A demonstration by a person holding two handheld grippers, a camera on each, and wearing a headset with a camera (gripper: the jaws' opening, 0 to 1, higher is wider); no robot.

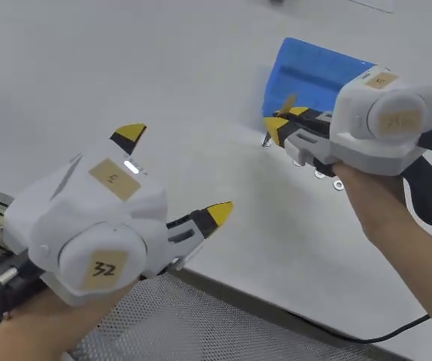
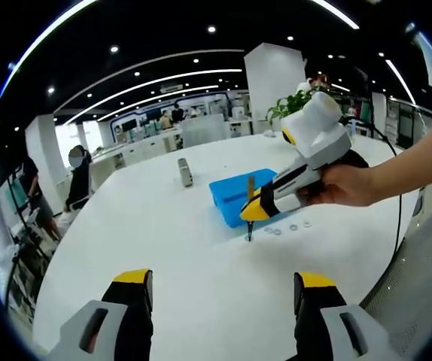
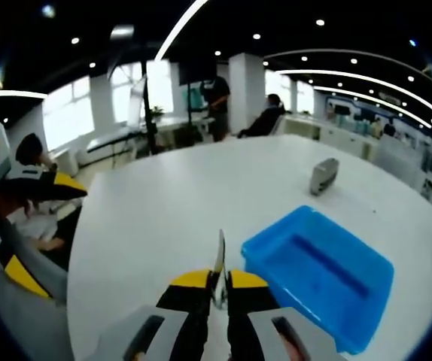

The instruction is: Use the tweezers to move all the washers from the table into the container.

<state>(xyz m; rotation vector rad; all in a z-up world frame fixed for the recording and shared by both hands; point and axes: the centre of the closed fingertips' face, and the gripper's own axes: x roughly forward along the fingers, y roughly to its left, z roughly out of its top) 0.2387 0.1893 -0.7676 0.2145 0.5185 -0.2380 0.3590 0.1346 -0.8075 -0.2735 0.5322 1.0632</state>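
Table (image 1: 163, 68) is smooth matte white. Along its near edge runs grey perforated metal mesh (image 1: 193, 323). Container (image 3: 317, 274) is a shallow rectangular blue plastic tray w/ rounded corners and glossy walls. Both grippers are white moulded shells w/ black jaws tipped in yellow.

R gripper (image 3: 217, 280): jaws pressed together, pinching the tweezers (image 3: 220, 256). Seen along its own jaws, we get just a thin metal strip standing up between the yellow tips, w/ the tray just to the right.

L gripper (image 2: 225, 287): jaws spread wide, nothing between them, held over bare table well apart from the tray.

The left gripper view gives us the side-on look that the end-on right gripper view can't. The tweezers slant down out of the R gripper, tip at or just above the table (we can't tell if it touches), just in front of the tray's near wall. The washers (image 2: 276, 231), small flat metal rings, lie in a loose row on the table just beside that tip and outside the tray.

In the head view we count three of them, under the R gripper's body and the hand (image 1: 366, 188) holding it, behind the jaw tips rather than between them.

The right gripper view adds a small grey block (image 3: 323, 174) on the table beyond the tray, and the L gripper at its left edge. Desks and people sit in the bkgd.
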